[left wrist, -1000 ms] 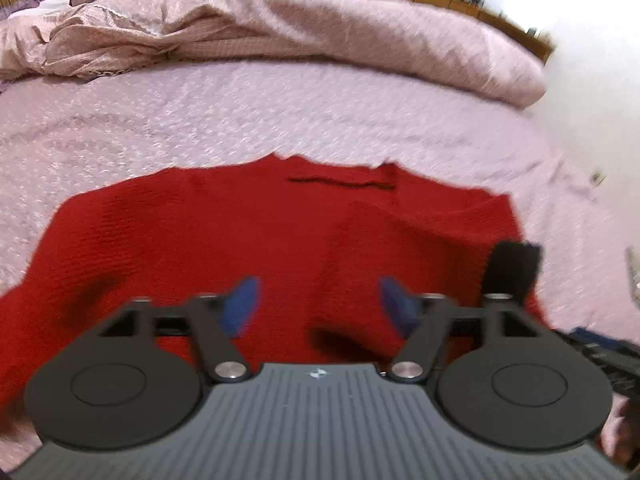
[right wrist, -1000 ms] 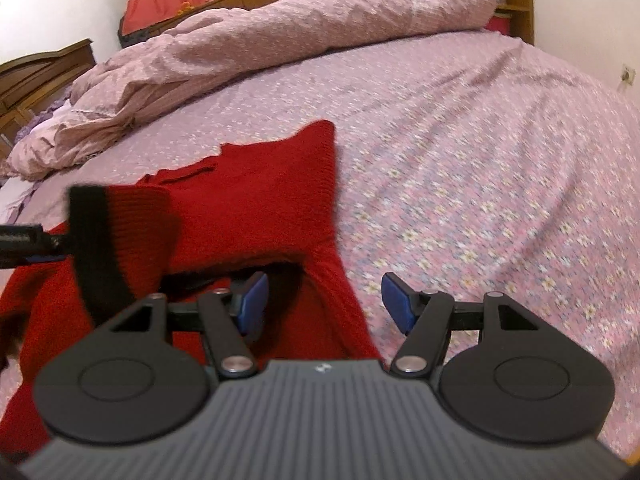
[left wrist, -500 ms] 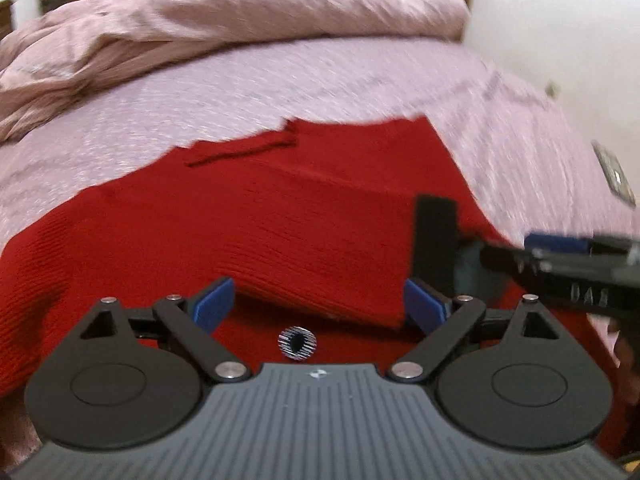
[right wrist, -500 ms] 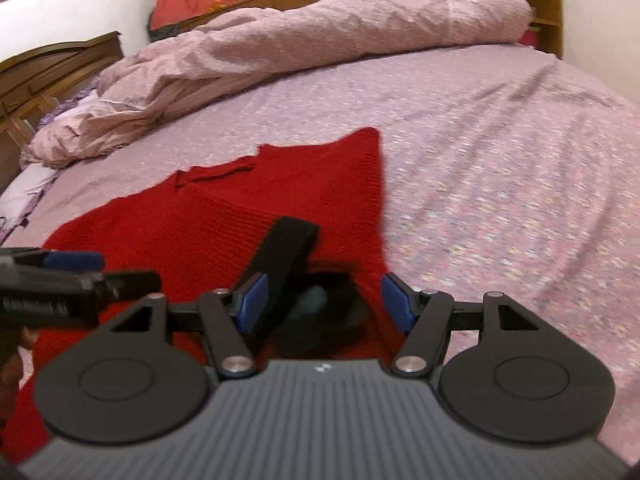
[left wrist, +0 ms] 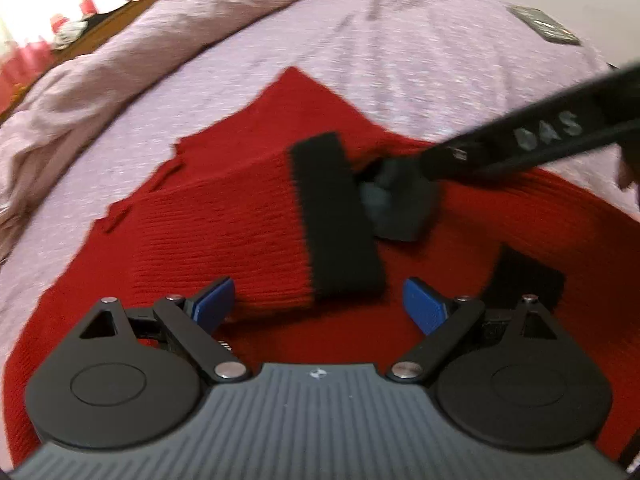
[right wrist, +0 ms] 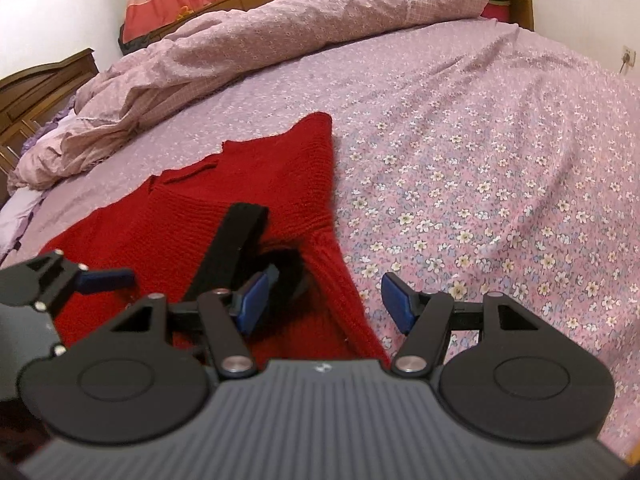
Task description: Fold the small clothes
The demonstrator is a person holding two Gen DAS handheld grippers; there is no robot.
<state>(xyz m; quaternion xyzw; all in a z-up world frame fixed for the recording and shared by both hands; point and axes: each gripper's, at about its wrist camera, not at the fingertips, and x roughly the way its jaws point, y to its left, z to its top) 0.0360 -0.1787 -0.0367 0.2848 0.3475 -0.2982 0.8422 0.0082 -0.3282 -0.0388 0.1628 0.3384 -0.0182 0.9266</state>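
- Red knitted sweater (left wrist: 224, 232) lies spread on the bed (right wrist: 480, 152), on a lilac sheet printed with small flowers; it takes up the near left part of the bed in the right wrist view.
- One sleeve is folded across the sweater's body, and its black cuff (left wrist: 336, 216) rests on the red knit near the middle of the sweater.
- A second black cuff patch (left wrist: 524, 280) shows at the sweater's near right, just beyond the left gripper's right finger.
- Left gripper (left wrist: 320, 304) hovers over the sweater's lower part; its blue-padded fingers (left wrist: 212, 300) stand wide apart and hold nothing.
- Right gripper (right wrist: 324, 300) sits at the sweater's right edge, fingers wide and empty; the left pad (right wrist: 254, 300) is over the dark opening by the cuff, the right pad over the sheet.
- In the left wrist view the right gripper's black finger arm reaches in over the sweater to just beside the folded cuff; raised letters on it look like "DAS", blurred.
- A rumpled pink quilt (right wrist: 280, 40) lies beyond the sweater, along the bed's far side.
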